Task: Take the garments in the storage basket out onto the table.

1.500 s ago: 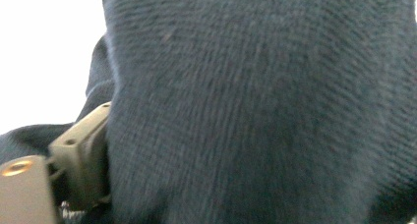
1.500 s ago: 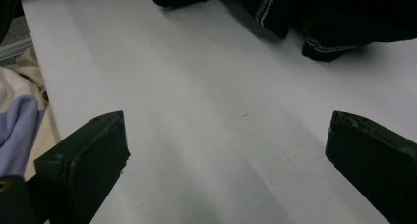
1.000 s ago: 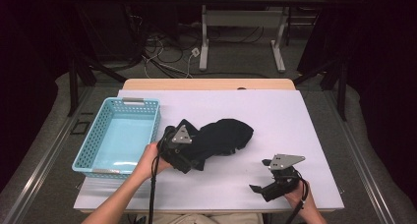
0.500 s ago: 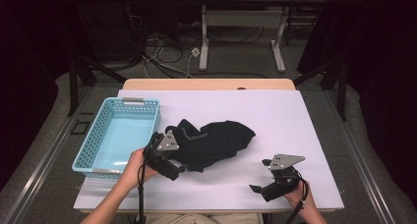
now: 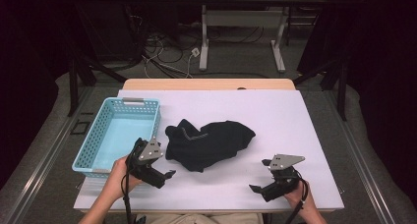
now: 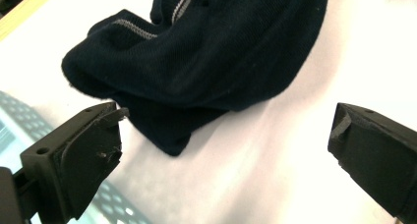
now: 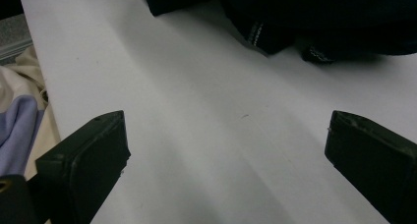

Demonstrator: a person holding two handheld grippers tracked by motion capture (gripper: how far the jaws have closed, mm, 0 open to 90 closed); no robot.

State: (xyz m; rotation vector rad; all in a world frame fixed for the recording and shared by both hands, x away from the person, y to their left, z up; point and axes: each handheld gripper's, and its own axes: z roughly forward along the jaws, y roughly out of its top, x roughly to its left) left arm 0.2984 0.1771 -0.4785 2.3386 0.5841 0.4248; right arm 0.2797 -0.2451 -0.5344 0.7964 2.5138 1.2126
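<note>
A crumpled black garment (image 5: 209,143) with a pale trim line lies in the middle of the white table top (image 5: 275,116). My left gripper (image 5: 165,178) is just off its near-left edge, open and holding nothing. In the left gripper view the garment (image 6: 211,52) lies beyond the gap of my left gripper (image 6: 223,145), not touching the jaws. My right gripper (image 5: 259,176) rests open near the front right of the table, apart from the cloth. In the right gripper view the garment (image 7: 319,17) is at the top, with bare table at my right gripper (image 7: 223,150).
A light blue plastic basket (image 5: 91,150) stands empty at the left of the table, close beside my left hand; its perforated wall (image 6: 110,207) shows under the left jaw. The person's clothing (image 7: 19,111) lies past the table's near edge. Table legs and cables are beyond the far edge.
My left gripper has drawn back toward the near left, off the garment, which now lies free on the table. The right gripper has not moved.
</note>
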